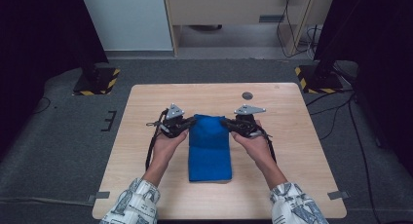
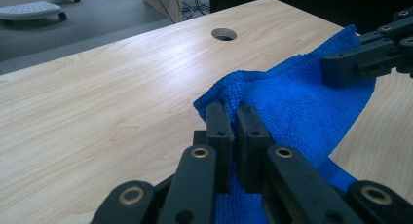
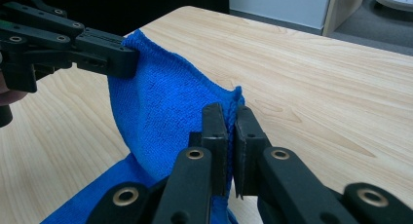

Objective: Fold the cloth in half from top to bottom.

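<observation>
At the centre of the high view a blue cloth (image 1: pixel 209 148) lies on the table (image 1: pixel 146 112) as a long strip running toward the bottom of the frame, its far end lifted between the two grippers. The left gripper (image 1: pixel 187 122), left of centre, has its jaws clenched on the far left corner; in the left gripper view that corner (image 2: pixel 219 100) sits pinched between the black pads at lower centre. The right gripper (image 1: pixel 228 122), right of centre, is likewise clamped on the far right corner, seen in the right gripper view as a blue edge (image 3: pixel 234 100) caught between the pads. The step in hand looks like folding the cloth by carrying its far edge toward the near end. To do it well, both hands should travel together at the same height, keeping the lifted edge taut and level so it does not sag or twist. The edge should come down square on the near edge, and the grips should hold until the cloth rests flat.
</observation>
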The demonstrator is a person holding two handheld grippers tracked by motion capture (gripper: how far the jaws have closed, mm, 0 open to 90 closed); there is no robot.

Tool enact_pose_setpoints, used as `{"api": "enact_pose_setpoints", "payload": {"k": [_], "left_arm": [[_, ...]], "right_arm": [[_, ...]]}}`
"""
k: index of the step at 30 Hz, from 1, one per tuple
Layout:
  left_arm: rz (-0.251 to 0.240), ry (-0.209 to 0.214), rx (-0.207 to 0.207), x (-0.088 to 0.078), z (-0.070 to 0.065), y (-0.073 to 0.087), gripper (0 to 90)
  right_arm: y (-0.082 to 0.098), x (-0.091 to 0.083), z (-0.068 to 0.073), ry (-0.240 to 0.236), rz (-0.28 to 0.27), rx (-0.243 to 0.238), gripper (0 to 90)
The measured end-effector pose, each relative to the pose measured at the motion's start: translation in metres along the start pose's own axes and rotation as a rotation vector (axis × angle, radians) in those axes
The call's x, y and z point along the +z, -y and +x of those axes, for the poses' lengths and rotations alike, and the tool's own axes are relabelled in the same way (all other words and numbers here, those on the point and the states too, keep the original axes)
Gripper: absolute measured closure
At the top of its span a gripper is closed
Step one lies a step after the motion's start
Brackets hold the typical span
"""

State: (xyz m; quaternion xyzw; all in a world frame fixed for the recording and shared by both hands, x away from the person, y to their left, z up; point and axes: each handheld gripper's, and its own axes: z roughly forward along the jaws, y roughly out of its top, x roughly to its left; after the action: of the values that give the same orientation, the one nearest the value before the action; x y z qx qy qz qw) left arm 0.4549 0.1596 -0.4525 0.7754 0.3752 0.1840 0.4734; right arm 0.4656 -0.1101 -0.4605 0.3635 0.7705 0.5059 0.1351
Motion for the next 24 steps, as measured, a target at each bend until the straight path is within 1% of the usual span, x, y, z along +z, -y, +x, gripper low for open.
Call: {"api": "enact_pose_setpoints", "payload": {"k": [3, 7, 15, 18, 24], "left_arm": [[-0.007, 0.006, -0.002, -0.002, -0.002, 0.001, 85.9], [-0.004, 0.010, 0.002, -0.003, -0.004, 0.003, 85.9], [-0.006, 0.019, 0.007, -0.007, -0.009, 0.006, 85.9], [-0.008, 0.024, 0.005, -0.008, -0.010, 0.008, 85.9], [-0.011, 0.027, 0.000, -0.012, -0.011, 0.008, 85.9]], "right_arm": [[0.001, -0.002, 0.002, -0.002, 0.005, -0.004, 85.7], [0.002, -0.005, 0.003, -0.004, 0.001, -0.009, 85.7], [0.010, -0.008, 0.006, -0.015, 0.009, -0.005, 85.5], [0.011, -0.009, 0.006, -0.016, 0.008, 0.000, 85.4], [0.010, -0.011, 0.008, -0.019, 0.007, -0.007, 85.1]]}}
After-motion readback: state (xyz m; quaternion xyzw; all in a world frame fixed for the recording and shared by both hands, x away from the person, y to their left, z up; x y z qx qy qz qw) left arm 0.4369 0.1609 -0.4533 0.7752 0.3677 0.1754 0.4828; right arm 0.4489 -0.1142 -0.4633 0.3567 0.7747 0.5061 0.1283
